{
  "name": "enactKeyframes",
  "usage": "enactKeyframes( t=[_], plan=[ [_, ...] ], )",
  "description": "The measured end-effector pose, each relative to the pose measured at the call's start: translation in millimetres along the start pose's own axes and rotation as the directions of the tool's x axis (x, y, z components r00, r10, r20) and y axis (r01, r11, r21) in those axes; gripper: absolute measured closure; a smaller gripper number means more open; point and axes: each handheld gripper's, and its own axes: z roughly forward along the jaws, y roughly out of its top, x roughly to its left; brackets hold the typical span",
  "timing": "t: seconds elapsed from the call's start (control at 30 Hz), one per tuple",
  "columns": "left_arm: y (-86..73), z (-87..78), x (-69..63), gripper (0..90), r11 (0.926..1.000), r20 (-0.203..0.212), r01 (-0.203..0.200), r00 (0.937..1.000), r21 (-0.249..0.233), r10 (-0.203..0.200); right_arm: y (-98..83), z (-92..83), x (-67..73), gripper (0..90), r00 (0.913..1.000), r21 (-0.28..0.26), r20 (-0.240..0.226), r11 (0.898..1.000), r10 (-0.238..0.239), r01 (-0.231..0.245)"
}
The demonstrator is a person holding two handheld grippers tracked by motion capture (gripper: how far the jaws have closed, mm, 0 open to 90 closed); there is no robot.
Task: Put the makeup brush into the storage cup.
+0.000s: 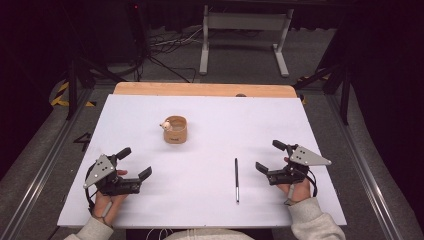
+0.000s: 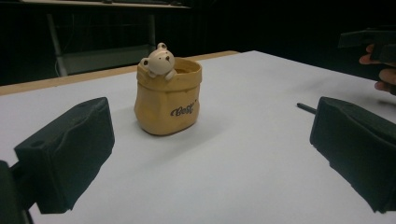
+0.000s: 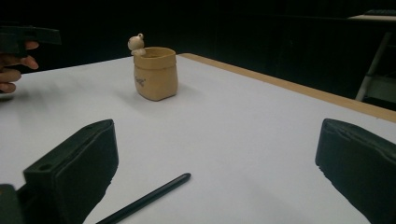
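Note:
A tan sack-shaped pot with a small bear figure on its rim stands upright on the white table, left of centre. A thin black pen lies on the table near the front, right of centre. My left gripper rests at the front left, open, nothing between its jaws; the pot stands ahead of it. At the front right my right gripper is open too, with the pen lying just ahead of its left jaw and the pot farther off.
A wooden strip borders the table's far edge. Behind it stands a grey metal frame with cables on the dark floor. Metal rails run along both sides of the table.

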Motion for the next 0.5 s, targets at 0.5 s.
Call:
enactKeyframes(
  t=[0.5],
  plan=[
    [1.0,-2.4,1.1,1.3,0.9994,0.010,0.034,0.9994,-0.003,-0.034,8.6,-11.6,-11.0,0.0,0.9898,-0.179,-0.080,0.975,0.118,-0.130]
  ],
)
